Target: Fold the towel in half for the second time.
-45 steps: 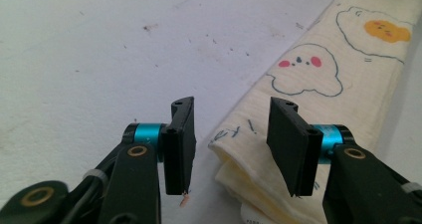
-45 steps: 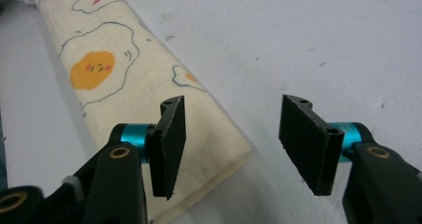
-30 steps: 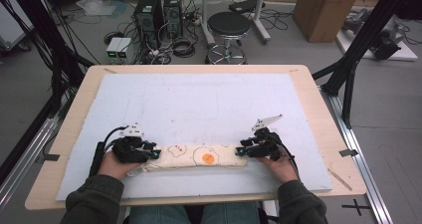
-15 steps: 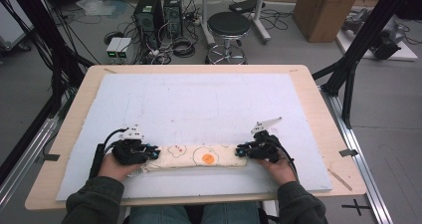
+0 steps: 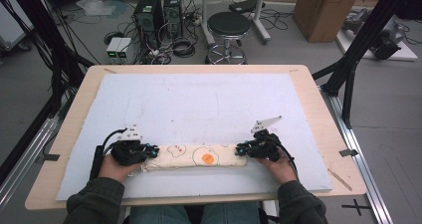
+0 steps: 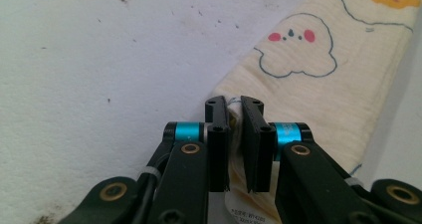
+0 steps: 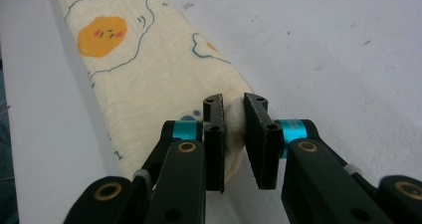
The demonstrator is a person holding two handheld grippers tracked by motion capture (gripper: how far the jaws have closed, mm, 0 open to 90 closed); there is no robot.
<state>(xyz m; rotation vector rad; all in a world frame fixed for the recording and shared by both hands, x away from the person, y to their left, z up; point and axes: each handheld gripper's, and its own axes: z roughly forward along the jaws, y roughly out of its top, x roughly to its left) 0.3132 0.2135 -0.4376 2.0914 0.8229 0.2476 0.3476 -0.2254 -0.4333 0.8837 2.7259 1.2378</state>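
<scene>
A cream cloth (image 5: 199,156) printed with fried eggs and small faces lies folded into a long narrow strip near the front of the white mat. My left gripper (image 5: 151,151) has been closing and now pinches the strip's left end; the cloth (image 6: 298,69) bunches between the black pads (image 6: 217,134) in the left gripper view. At the other end my right gripper (image 5: 241,150) has also been closing, and its pads (image 7: 259,134) squeeze the cloth (image 7: 144,64) corner. Both grippers lie low on the mat, pointing inward at each other.
The white mat (image 5: 209,104) covers most of the wooden table (image 5: 318,99), with bare mat behind the cloth. A hand and dark sleeve hold each gripper at the front edge. Beyond the table stand a stool (image 5: 229,25), computer cases and a cardboard box.
Both grippers stayed at the cloth's two ends, and their jaws have drawn in onto the cloth. The cloth has not shifted.
</scene>
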